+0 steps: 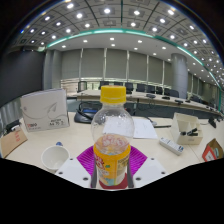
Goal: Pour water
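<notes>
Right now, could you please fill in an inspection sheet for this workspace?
Surface: white table, mostly bare near the tool.
Job's things: clear bottle with yellow cap and yellow label, upright; white cup beside it.
Clutter: white box, white container, remote-like object, paper.
Tool: tool shut on the bottle, purple pads against its sides.
Cables: nothing seen.
Surroundings: office with desks, chairs, ceiling lights.

Bright ceiling lights, strong fisheye edge curvature

office | rows of ceiling lights — glass partitions — long white desk
</notes>
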{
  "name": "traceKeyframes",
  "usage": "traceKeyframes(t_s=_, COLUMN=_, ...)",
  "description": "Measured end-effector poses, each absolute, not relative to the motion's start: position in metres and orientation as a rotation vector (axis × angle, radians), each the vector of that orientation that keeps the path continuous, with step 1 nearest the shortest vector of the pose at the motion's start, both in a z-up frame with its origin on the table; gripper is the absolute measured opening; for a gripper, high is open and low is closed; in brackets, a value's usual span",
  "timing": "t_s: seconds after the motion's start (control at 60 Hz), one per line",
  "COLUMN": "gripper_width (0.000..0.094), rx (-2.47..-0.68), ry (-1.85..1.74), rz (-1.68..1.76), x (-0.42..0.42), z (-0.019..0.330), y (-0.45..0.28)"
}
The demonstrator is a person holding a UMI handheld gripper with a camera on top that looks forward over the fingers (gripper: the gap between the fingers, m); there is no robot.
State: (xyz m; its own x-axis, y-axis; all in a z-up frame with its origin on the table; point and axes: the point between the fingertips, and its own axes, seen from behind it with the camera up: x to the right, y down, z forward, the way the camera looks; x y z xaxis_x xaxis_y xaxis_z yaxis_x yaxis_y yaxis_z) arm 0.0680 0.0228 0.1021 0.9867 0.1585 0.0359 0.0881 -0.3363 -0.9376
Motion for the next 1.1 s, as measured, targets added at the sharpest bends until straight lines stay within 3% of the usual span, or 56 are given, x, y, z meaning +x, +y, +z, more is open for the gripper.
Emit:
traceKeyframes(t_s=0.167, gripper_width=0.0421, rx=-1.957, ry=-0.141, rz=0.077, x=0.084, z=0.058, y=0.030)
traceKeyframes(t_s=0.267, gripper_width=0.0432, rx=-1.918, ry=-0.140, rz=0.080, x=0.085, z=0.064, y=0.031)
traceKeyframes(t_s=0.383, gripper_width=0.0533, rx=-1.923, ry=-0.153, rz=0.085, x=0.084, z=0.063, y=0.032)
traceKeyframes(t_s=0.417, gripper_width=0.0600, rx=-1.939, ry=-0.157, rz=0.079, x=0.085, z=0.062, y=0.029)
traceKeyframes(t_s=0.483, gripper_width=0.0876, rx=-1.958, ry=-0.162, rz=0.077, x=0.084, z=0.068, y=0.018)
traceKeyframes(t_s=0.517, gripper_width=0.0830, rx=-1.972, ry=-0.156, rz=0.076, x=0.085, z=0.073, y=0.008)
traceKeyframes(t_s=0.583, gripper_width=0.0865, rx=-2.013, ry=-0.139, rz=0.070, x=0.082, z=0.085, y=-0.017)
traceKeyframes(t_s=0.85, gripper_width=0.0858, rx=-2.183, ry=-0.062, rz=0.000, x=0.070, z=0.152, y=-0.173)
traceKeyframes(t_s=1.1, gripper_width=0.0858, rx=-2.161, ry=-0.078, rz=-0.068, x=0.047, z=0.203, y=-0.252)
